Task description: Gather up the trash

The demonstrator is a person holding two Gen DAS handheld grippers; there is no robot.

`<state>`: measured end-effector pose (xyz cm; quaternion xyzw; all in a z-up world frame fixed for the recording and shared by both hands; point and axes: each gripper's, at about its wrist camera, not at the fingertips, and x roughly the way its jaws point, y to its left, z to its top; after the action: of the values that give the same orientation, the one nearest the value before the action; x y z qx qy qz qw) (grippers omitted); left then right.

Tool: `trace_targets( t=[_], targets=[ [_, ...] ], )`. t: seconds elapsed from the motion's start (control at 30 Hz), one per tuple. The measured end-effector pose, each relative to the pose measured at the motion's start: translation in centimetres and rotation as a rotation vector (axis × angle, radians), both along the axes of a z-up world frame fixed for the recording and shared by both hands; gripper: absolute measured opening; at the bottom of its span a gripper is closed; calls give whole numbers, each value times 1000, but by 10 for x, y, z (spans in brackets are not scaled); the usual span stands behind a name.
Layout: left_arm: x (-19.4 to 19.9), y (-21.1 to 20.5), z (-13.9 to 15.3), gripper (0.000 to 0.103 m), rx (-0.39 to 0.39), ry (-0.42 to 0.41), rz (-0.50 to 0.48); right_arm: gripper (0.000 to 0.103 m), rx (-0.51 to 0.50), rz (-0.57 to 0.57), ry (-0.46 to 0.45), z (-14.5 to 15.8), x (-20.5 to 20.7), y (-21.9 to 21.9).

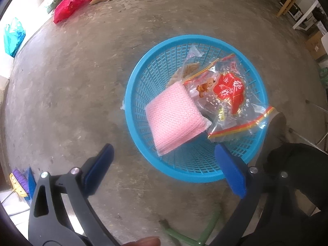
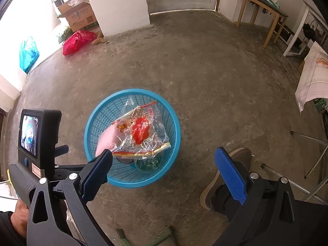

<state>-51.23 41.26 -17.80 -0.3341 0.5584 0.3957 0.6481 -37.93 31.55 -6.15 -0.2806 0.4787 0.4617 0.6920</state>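
Concrete floor [image 2: 205,82] carries blue basket [image 1: 133,94] holding pink cloth [image 1: 172,121], wrapper [image 1: 227,94], possibly a lid; left gripper [image 1: 164,170] and right gripper [image 2: 166,170] hover spread wide, empty, apparently after dropping.

Cloth [image 1: 174,121] and wrapper [image 1: 227,94] lie side by side in basket [image 1: 139,78].

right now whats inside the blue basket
In the blue basket: a pink mesh cloth, a clear printed plastic bag overlapping it, another clear wrapper behind. The right view shows a green round item under the bag; anything beneath is covered.
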Motion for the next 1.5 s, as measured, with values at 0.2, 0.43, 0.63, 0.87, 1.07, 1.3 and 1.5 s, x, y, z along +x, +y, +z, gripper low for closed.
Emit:
trace_targets(
  t=[0.2, 0.43, 0.63, 0.87, 1.07, 1.3, 1.5],
  targets=[
    [-1, 1, -1, 95, -12, -10, 1, 97, -8, 1, 7, -3, -1, 0],
    [-4, 2, -3, 95, -19, -16, 5, 97, -17, 0, 16, -6, -1, 1],
    [-4, 2, -5, 95, -21, -21, 3, 97, -26, 1, 15, -8, -2, 2],
    [-5, -1, -4, 95, -25, -34, 5, 97, -26, -2, 20, -9, -1, 2],
    [-6, -3, -7, 95, -34, -37, 4, 97, -39, 5, 17, -11, -3, 2],
    [-5, -1, -5, 95, -30, -42, 4, 97, -43, -1, 21, -13, -2, 2],
    [-6, -4, -2, 95, -26, -49, -6, 97, -47, 3, 22, -13, -2, 3]
  ],
)
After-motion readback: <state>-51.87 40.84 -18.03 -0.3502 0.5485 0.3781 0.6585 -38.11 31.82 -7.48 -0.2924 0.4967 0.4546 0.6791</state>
